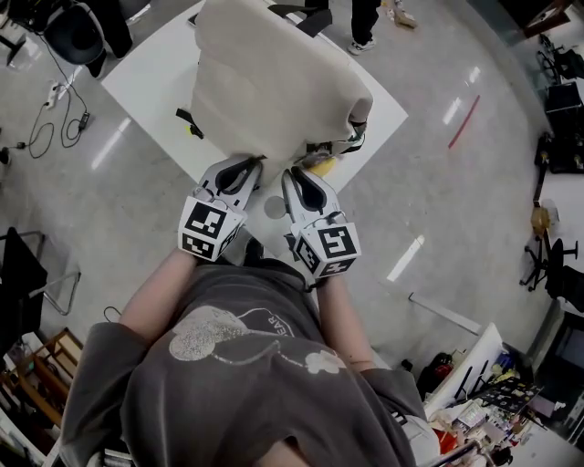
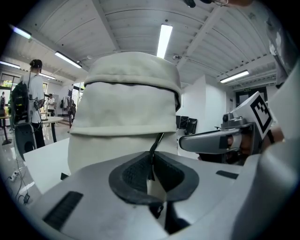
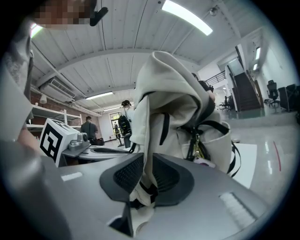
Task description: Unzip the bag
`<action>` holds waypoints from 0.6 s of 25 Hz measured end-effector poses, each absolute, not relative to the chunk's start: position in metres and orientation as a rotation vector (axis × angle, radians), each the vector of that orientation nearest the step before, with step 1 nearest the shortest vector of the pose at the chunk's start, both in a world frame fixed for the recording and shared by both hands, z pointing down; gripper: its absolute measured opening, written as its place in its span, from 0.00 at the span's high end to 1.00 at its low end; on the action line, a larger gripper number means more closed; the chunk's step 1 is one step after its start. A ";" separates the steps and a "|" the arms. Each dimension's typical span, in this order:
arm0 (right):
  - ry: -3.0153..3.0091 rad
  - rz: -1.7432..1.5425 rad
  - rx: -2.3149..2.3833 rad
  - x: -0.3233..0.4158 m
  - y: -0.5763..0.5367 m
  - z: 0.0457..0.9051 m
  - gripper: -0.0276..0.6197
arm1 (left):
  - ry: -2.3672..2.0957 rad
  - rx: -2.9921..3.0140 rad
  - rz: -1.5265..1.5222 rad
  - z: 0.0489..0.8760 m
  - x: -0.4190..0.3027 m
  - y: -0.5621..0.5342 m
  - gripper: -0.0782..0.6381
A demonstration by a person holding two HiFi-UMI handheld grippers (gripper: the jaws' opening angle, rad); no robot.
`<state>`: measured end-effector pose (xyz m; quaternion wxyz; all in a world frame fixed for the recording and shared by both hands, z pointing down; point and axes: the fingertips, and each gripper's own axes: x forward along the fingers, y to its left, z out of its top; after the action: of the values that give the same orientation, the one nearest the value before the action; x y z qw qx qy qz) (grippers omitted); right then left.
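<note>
A cream backpack (image 1: pixel 274 82) stands upright on the white table (image 1: pixel 151 77), with both grippers at its near bottom edge. My left gripper (image 1: pixel 248 166) has its pads almost together on a thin black zipper pull (image 2: pixel 157 143) that hangs down the bag's front (image 2: pixel 126 103); in the left gripper view its jaws (image 2: pixel 151 171) pinch that pull. My right gripper (image 1: pixel 297 175) sits beside it. A fold of cream fabric (image 3: pixel 146 154) with a black strap lies loosely between its parted pads (image 3: pixel 143 176). Black straps and a metal clip (image 3: pixel 197 145) hang on the bag's side (image 3: pixel 173 103).
A yellow item (image 1: pixel 321 166) lies by the bag's near right corner. A black office chair (image 1: pixel 73 32) and floor cables (image 1: pixel 55 119) are at the far left. A person's legs (image 1: pixel 363 23) stand beyond the table. Cluttered shelves (image 1: pixel 493 401) are at the lower right.
</note>
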<state>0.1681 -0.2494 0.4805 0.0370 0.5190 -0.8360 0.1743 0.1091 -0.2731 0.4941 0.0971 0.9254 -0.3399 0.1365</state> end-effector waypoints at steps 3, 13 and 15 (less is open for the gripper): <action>-2.607 0.552 1.500 0.152 -0.257 0.477 0.74 | -1.037 2.738 0.405 0.489 0.105 -0.277 0.84; -2.555 0.518 1.533 0.152 -0.267 0.476 0.92 | -1.077 2.812 0.475 0.472 0.096 -0.287 0.84; -2.545 0.508 1.571 0.155 -0.267 0.475 0.93 | -1.061 2.843 0.495 0.471 0.096 -0.289 0.84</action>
<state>0.1550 -0.2671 0.4750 0.0540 0.5170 -0.8377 0.1673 0.0964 -0.2885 0.4706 0.0333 0.9241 -0.3449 0.1610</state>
